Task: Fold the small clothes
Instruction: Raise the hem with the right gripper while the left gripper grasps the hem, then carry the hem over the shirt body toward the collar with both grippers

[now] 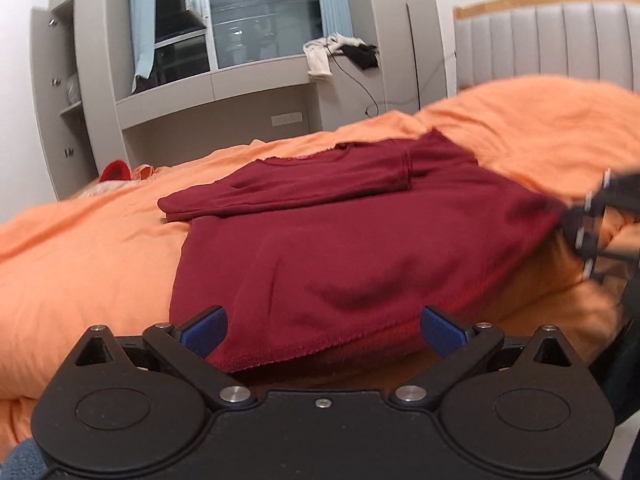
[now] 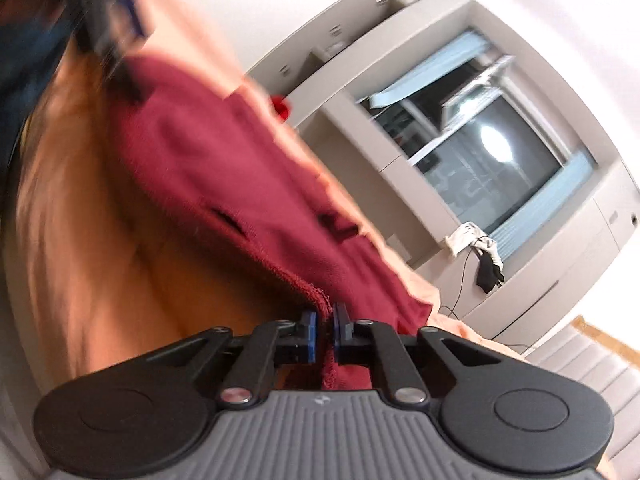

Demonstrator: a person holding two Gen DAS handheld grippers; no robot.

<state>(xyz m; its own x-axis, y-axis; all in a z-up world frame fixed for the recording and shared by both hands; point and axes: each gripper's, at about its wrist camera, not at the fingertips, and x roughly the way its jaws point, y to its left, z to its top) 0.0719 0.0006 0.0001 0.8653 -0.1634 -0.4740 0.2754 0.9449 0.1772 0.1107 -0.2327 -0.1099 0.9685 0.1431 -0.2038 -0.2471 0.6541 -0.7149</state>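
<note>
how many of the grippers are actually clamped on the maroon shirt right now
1. The right gripper is shut on the maroon shirt at its hem corner; the left gripper sits open at the near hem.

shirt (image 1: 340, 240) on bed (image 1: 80, 260), window (image 1: 260, 12) behind

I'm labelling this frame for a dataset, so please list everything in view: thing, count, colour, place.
dark red long-sleeved knit top: one, maroon, lying on the bed, one sleeve folded across it
orange bed cover: one, orange, under the top
padded headboard: one, grey, far right
built-in cabinet: one, grey, around the window
curtains: two, pale blue, at the window
heap of clothes: one, white and black, on the window ledge
left gripper: one, black with blue pads, open at the hem
right gripper: one, black, shut on the top's edge
</note>
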